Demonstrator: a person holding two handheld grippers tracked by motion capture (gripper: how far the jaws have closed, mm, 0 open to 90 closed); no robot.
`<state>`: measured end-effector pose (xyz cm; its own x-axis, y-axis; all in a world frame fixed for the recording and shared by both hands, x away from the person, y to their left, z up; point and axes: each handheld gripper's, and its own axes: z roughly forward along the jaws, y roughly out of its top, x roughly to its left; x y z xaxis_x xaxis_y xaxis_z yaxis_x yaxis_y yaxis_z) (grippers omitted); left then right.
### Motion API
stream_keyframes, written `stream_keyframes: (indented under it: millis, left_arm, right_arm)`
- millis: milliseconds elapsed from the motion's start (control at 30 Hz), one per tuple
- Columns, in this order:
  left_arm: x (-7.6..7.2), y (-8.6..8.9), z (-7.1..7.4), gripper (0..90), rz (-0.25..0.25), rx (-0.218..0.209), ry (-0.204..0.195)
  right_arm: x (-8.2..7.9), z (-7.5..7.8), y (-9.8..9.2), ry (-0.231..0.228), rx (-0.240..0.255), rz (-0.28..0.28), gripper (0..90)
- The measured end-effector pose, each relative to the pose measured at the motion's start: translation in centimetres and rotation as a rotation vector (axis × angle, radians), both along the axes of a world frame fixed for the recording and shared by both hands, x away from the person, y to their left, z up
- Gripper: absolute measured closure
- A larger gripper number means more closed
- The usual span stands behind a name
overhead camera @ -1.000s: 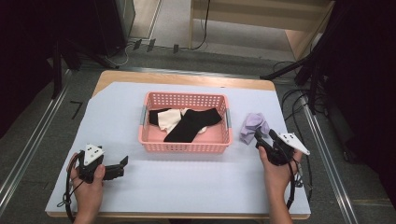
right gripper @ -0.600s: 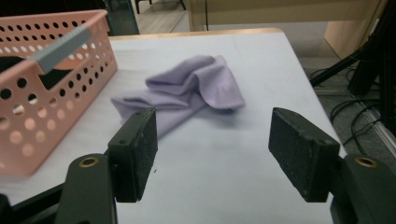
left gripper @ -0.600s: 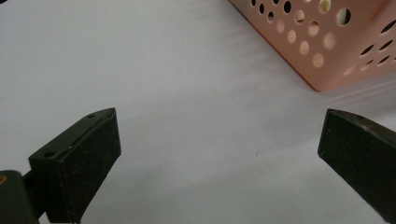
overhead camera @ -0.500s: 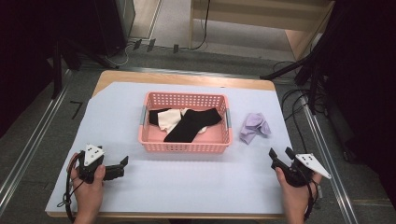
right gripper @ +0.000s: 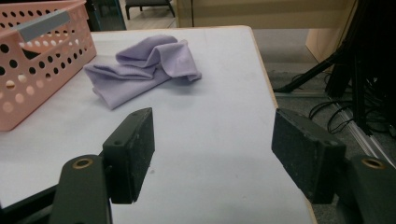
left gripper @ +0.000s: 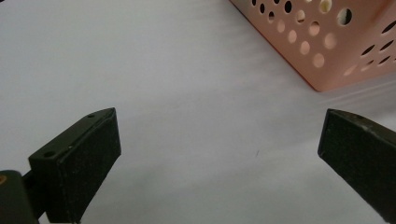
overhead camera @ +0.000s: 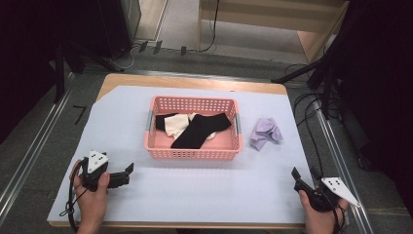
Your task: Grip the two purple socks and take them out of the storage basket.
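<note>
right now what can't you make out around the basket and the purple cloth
- Basket floor, high view: hidden under the black sock and cream sock.
- Basket, left gripper view: cut off by the top edge.
- Purple cloth, right gripper view: folded over itself, so what kind of garment it is stays unclear.

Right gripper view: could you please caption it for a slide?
Open right hand-held gripper facing a crumpled lilac cloth beside the pink basket.

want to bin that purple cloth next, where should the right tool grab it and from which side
Probably the raised fold ridge on top of the crumpled purple cloth, taken from above. It lies bunched on the table just right of the pink basket, apart from it, so a flat edge offers little to pinch. The right tool stands open and empty near the table's front edge.
</note>
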<state>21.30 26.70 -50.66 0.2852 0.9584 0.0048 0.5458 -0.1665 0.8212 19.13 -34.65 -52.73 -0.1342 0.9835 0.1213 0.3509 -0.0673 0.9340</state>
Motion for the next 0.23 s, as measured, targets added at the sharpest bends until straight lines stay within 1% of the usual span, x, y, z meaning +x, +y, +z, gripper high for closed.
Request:
stream_keyframes:
  millis: [67,100,167,233]
  left_arm:
    - [-0.01,0.01,0.02,0.1,-0.001,-0.001,0.003]
    - [0.01,0.02,0.02,0.1,-0.001,-0.002,0.004]
    - [0.05,0.01,-0.02,0.1,0.002,-0.004,0.001]
    - [0.05,0.02,-0.02,0.1,0.002,-0.004,0.001]
  right_arm:
    - [0.02,0.02,0.02,0.005,-0.009,0.008,30.3]
    - [0.20,0.00,0.13,0.016,-0.017,0.007,30.9]
    - [0.31,0.01,0.18,0.031,-0.020,0.008,30.9]
    - [0.36,0.00,0.20,0.035,-0.020,0.007,31.3]
